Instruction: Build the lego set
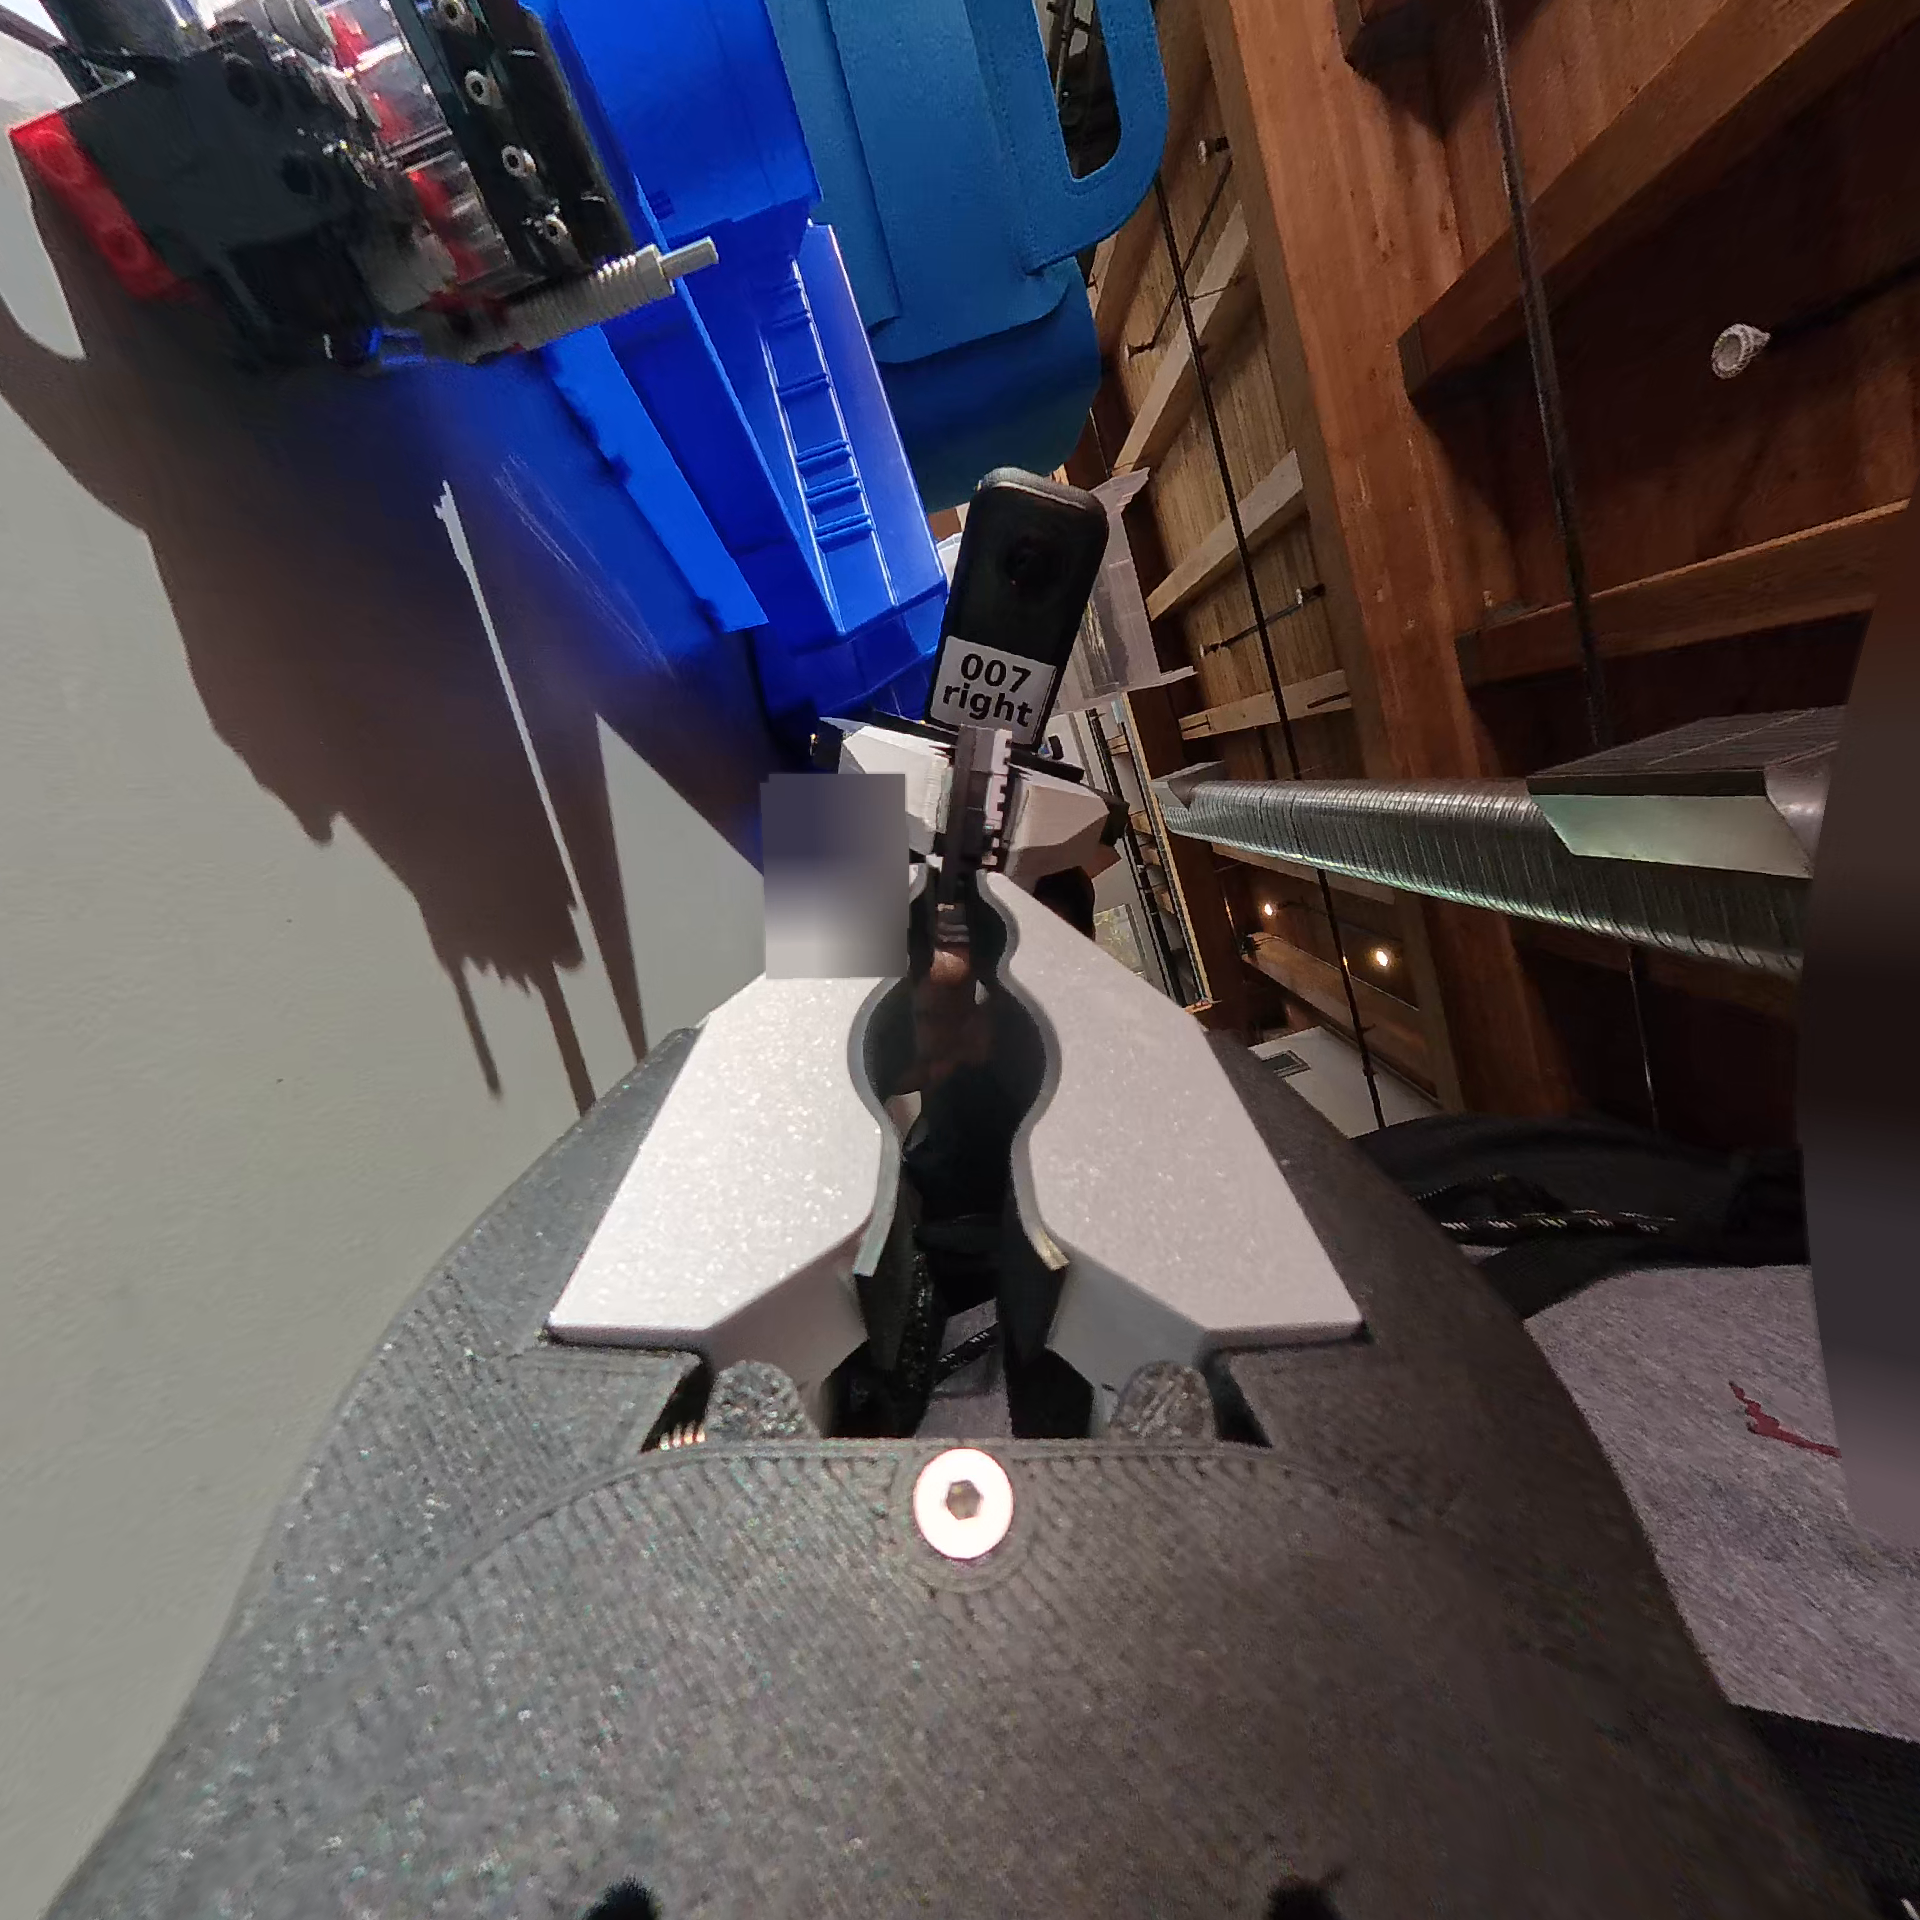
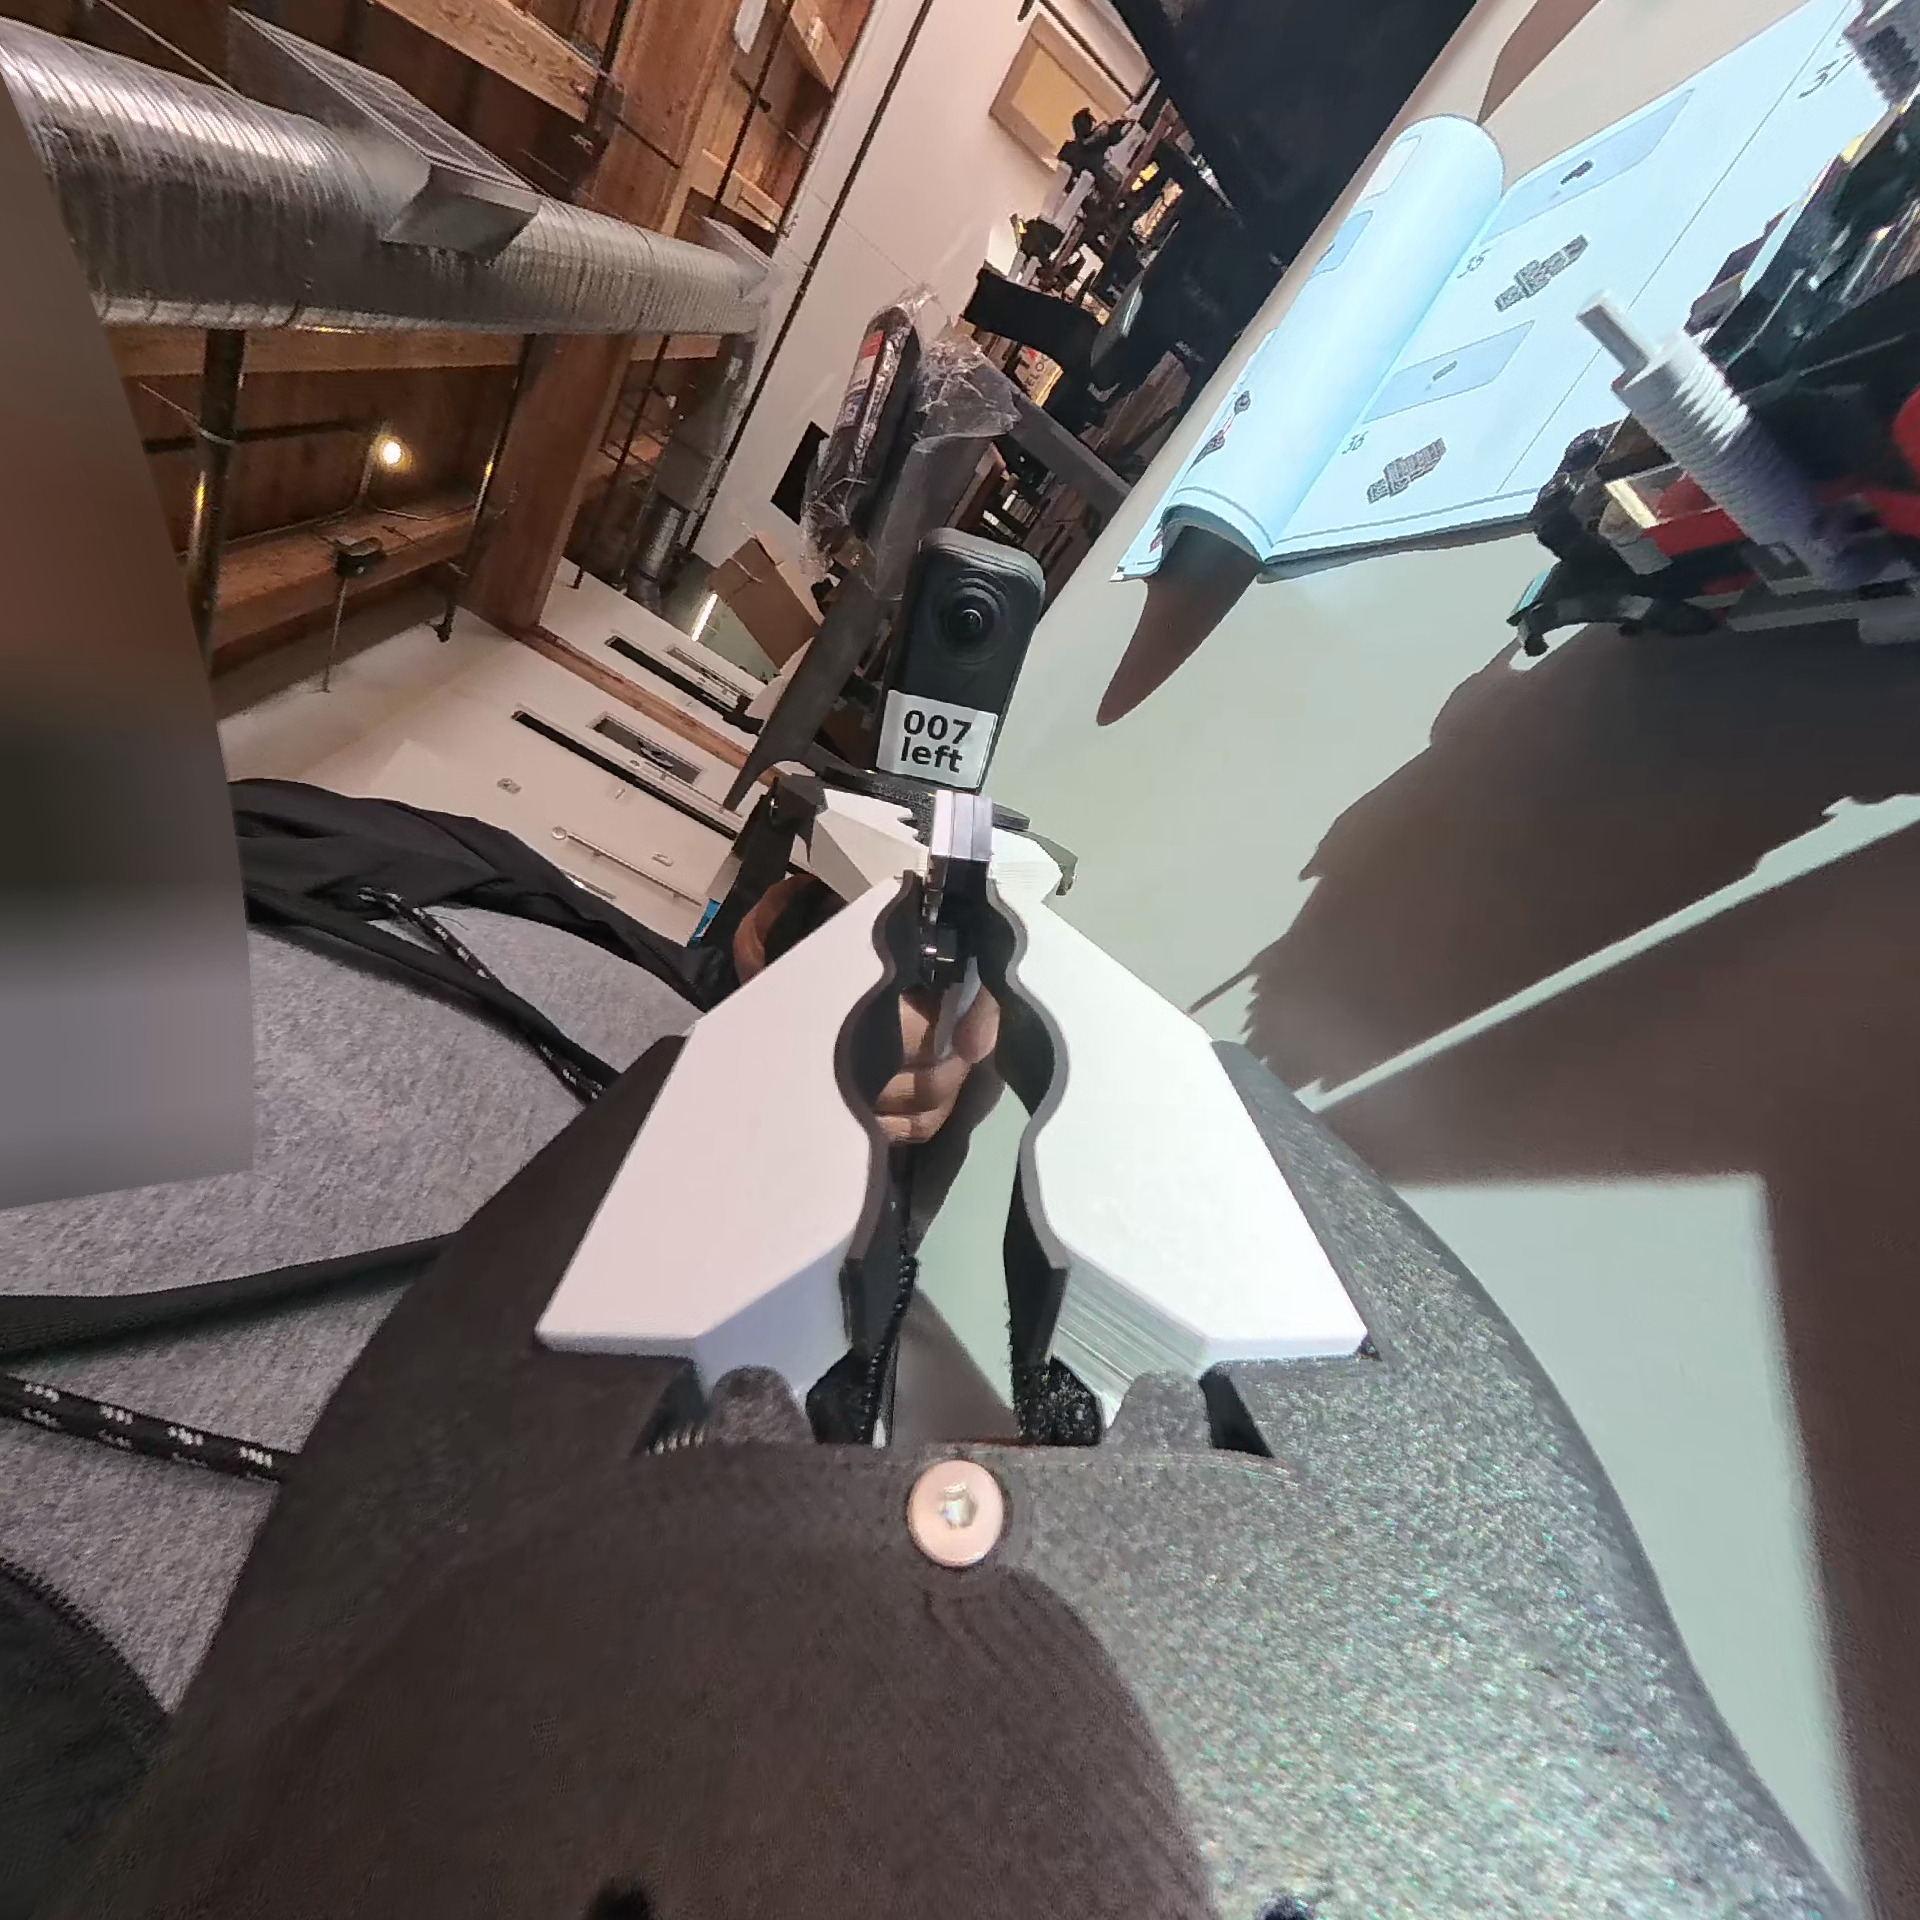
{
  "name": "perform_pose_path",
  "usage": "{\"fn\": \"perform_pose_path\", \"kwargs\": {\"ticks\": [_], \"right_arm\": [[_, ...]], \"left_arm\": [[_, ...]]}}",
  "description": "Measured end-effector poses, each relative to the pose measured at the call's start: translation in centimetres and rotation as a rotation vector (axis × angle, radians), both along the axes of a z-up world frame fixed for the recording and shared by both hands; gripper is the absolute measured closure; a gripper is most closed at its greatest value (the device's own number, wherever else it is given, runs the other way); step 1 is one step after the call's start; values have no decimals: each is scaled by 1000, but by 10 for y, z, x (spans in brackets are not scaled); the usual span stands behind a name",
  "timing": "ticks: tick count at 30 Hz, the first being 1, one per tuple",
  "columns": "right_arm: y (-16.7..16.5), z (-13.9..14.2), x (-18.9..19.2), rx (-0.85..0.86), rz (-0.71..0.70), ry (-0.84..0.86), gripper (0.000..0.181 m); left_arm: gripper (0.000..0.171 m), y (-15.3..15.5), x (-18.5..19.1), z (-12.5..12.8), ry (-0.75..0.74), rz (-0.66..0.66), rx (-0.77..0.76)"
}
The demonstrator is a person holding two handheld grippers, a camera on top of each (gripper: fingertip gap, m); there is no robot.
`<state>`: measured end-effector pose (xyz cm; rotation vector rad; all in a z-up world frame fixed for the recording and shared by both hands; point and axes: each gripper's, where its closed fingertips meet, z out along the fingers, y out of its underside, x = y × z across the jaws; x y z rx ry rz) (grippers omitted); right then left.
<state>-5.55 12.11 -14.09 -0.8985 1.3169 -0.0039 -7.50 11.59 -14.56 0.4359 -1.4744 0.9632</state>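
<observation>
My left gripper (image 1: 958, 896) and my right gripper (image 2: 948, 896) face each other tip to tip, lifted off the table. Each has its jaws closed on a small black and grey lego piece (image 1: 977, 810), also in the right wrist view (image 2: 960, 831). I cannot tell whether it is one piece or two joined. The right gripper shows beyond my left one (image 1: 1039, 821), and the left beyond my right one (image 2: 883, 831). The black and red lego model with a grey worm gear (image 1: 312, 177) stands apart on the white table, also in the right wrist view (image 2: 1766, 468).
An open instruction booklet (image 2: 1455, 343) lies on the white table (image 2: 1299, 779) beside the model. Blue storage bins (image 1: 727, 343) stand behind the model. A person's grey garment (image 2: 364, 1091) and hands are below the grippers. A metal duct (image 1: 1455, 842) runs overhead.
</observation>
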Motion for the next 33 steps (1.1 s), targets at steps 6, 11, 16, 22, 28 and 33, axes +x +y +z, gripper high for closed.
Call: {"fn": "perform_pose_path", "kwargs": {"ticks": [6,11,16,22,28,33], "right_arm": [[-3,4,5,-37,-21,-43,144],[-17,13,14,-255,-115,-151,126],[-31,17,27,-554,-175,-224,126],[-35,-16,39,-946,-125,-148,129],[-41,-15,38,-964,-154,-135,145],[-64,-12,35,-882,-266,-80,169]], "left_arm": [[166,0,8,2,-19,20,-17],[166,0,28,1,-41,60,-11],[166,-4,51,-3,-73,87,12],[166,-8,60,-15,-51,81,93],[166,-12,66,-18,-9,94,122],[166,-15,69,-23,-12,112,151]]}}
